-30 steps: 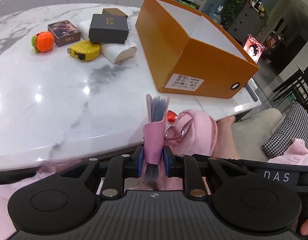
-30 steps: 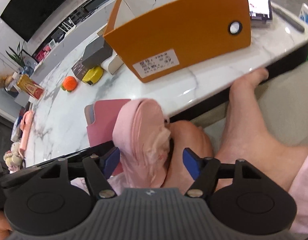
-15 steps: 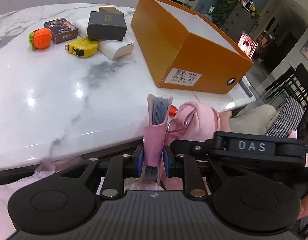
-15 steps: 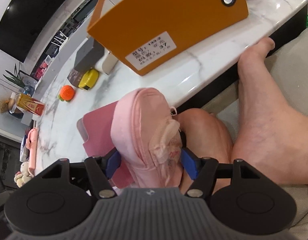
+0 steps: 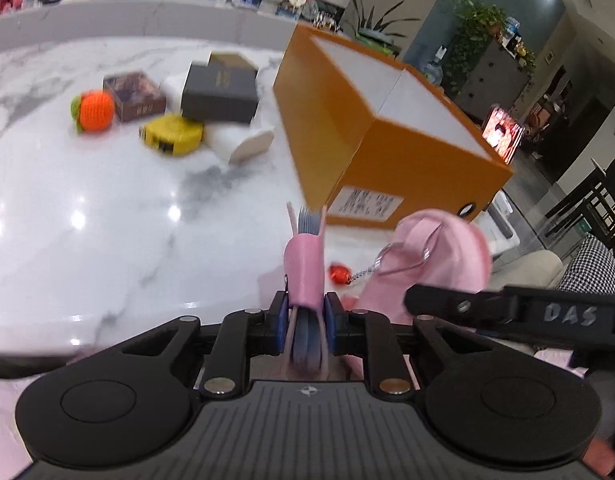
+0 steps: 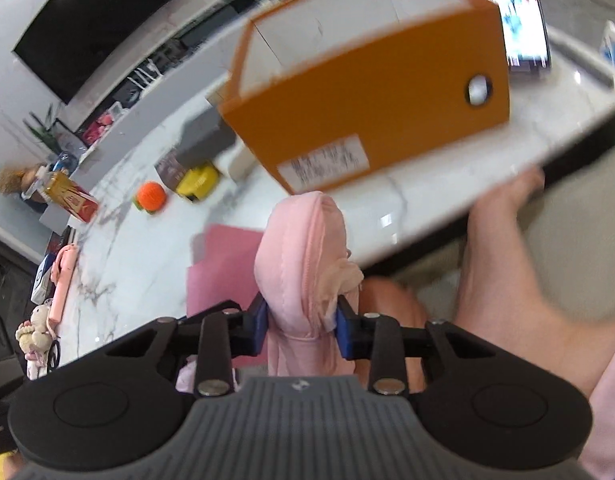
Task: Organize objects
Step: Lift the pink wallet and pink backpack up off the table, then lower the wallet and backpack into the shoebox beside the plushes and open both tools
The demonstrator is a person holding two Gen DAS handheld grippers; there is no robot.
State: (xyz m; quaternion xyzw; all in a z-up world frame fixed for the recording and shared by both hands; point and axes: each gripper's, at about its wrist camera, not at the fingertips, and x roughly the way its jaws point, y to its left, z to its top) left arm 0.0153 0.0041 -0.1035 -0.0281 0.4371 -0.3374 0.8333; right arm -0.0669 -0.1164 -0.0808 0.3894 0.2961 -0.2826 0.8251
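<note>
While the left gripper (image 5: 305,312) pinches the pink card holder (image 5: 305,264) upright, the right gripper's (image 6: 303,320) jaws, just closing, press the pink pouch (image 6: 303,256) near the table (image 5: 107,220) edge, before the orange box (image 5: 387,136).

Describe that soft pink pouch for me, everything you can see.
The pouch is pale pink padded fabric, rounded on top, with a seam running along it and a frilly cream trim on one side. A silver chain with a red charm hangs from it. It stands upright before the table edge, squeezed between the right gripper's blue pads, whose jaws have just been closing.
</note>
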